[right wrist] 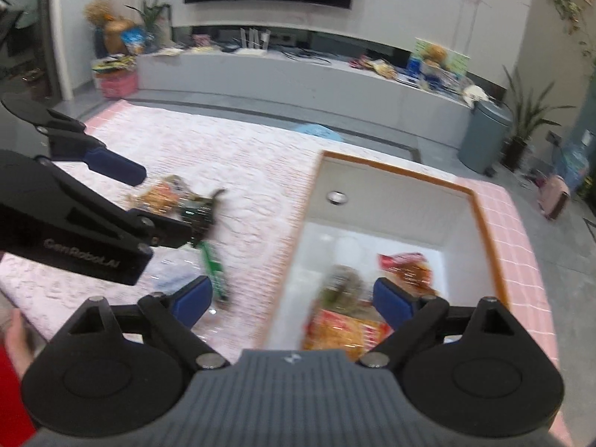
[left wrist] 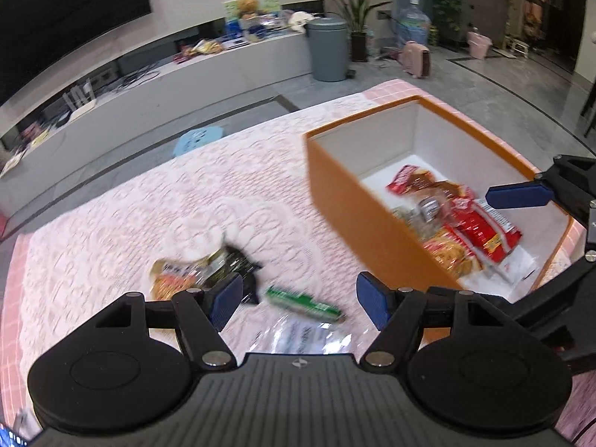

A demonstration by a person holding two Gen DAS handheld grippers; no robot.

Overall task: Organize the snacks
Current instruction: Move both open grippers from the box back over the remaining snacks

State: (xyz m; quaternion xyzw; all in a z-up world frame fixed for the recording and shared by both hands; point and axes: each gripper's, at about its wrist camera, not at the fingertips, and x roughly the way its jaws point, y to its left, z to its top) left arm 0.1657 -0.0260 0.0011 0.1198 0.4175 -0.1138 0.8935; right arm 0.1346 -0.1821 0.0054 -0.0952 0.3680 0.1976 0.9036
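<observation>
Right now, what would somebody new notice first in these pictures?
Probably the big orange box on the pink tablecloth, with red snack packets piled inside it. Next, the few snacks left out on the cloth: a dark packet and a green stick beside it.

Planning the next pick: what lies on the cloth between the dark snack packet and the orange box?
Left wrist view: bare lace tablecloth separates dark packet from orange box.

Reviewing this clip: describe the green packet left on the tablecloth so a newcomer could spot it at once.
Start at the orange box on the pink tablecloth. Outside it, toward the left gripper, three snacks lie close together. The green packet is the slim, stick-shaped one, between a dark and orange bag and a clear wrapper.
</observation>
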